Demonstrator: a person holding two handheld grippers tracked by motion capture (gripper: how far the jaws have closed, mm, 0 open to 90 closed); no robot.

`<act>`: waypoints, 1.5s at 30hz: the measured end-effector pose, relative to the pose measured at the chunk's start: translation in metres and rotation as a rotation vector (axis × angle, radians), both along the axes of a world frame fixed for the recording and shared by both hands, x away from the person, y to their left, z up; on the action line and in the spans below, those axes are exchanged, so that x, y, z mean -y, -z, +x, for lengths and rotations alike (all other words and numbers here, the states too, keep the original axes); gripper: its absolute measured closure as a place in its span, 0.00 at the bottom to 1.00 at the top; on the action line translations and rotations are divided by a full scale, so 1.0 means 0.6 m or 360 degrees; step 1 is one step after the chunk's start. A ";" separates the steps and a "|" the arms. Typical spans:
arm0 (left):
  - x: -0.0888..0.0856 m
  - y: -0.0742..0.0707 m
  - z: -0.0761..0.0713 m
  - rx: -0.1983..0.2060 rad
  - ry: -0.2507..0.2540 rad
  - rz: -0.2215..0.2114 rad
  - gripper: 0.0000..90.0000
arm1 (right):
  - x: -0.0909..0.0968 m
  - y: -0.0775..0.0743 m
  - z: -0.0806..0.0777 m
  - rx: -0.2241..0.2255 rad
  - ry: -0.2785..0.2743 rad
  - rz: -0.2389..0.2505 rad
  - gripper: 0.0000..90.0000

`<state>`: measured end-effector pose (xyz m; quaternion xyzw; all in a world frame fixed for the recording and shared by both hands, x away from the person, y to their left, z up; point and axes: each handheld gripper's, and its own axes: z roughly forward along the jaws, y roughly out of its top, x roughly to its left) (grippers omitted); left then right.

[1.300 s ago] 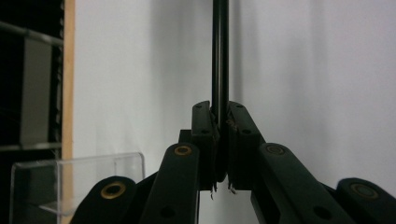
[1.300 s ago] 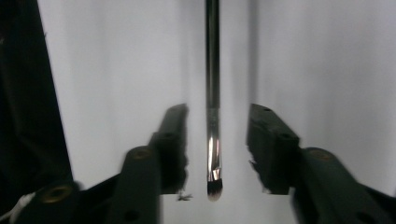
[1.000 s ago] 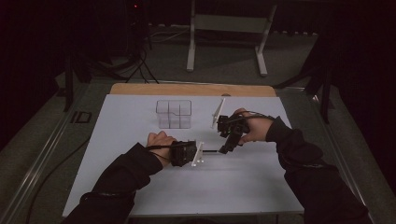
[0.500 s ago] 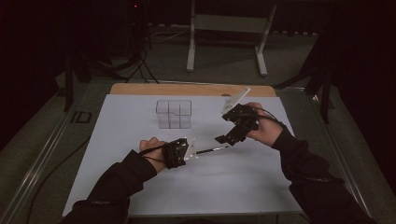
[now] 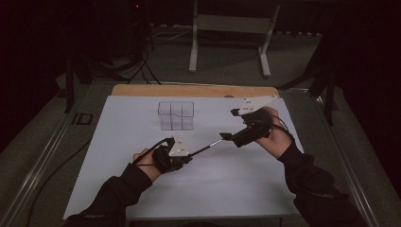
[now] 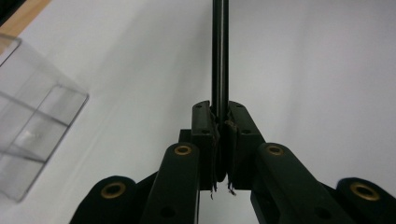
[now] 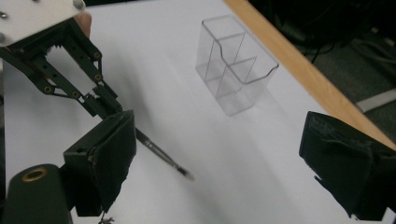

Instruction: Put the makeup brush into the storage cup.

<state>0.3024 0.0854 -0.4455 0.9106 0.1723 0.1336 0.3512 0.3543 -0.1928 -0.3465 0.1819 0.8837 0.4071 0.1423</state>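
While your left tool (image 5: 185,157) clamps the thin dark brush (image 5: 205,149) by its handle, jaws closed tight on it, the brush sticks out straight ahead of that tool, up and to the right in the high view, off the desk (image 5: 236,189). In the left gripper view the brush handle (image 6: 220,56) runs straight up from between the pads (image 6: 212,135), gripped on both sides. Your right tool (image 5: 228,138) has just been opening and now stands wide open with nothing pressed between its pads; the brush tip ends just in front of it, near but apart. In the right gripper view the two black pads (image 7: 109,158) sit far apart at the left and right edges, and the brush tip (image 7: 180,169) lies between them, closer to the left pad, touching neither. Your left tool (image 7: 70,70) shows beyond that pad, holding the other end of the brush. The clear divided organizer (image 5: 176,115) stands upright on the white sheet, well beyond both tools, nearer the wooden far edge (image 5: 194,90); its compartments look empty. In the left gripper view the organizer (image 6: 32,135) sits off to the left of the tool.
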 end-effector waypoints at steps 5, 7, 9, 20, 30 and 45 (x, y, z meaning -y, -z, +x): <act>-0.024 0.006 -0.001 -0.0021 -0.0160 -0.0180 0.95 | 0.004 0.003 -0.012 0.0043 0.0009 0.0101 0.12; -0.032 0.008 -0.003 -0.0034 -0.0213 -0.0262 0.95 | 0.003 0.006 -0.018 0.0075 0.0029 0.0140 0.12; -0.037 0.009 -0.007 -0.0026 -0.0265 -0.0328 0.95 | 0.001 0.008 -0.022 0.0072 0.0038 0.0169 0.12; -0.056 0.034 -0.017 -0.0149 -0.0411 -0.0554 0.95 | -0.011 0.037 -0.045 0.0083 0.0059 0.0243 0.13; -0.070 0.054 -0.023 -0.0146 -0.0473 -0.0740 0.95 | -0.016 0.051 -0.056 0.0161 0.0096 0.0310 0.13; -0.085 0.077 -0.022 -0.0207 -0.0626 -0.0887 0.95 | -0.023 0.066 -0.052 0.0086 0.0185 0.0439 0.12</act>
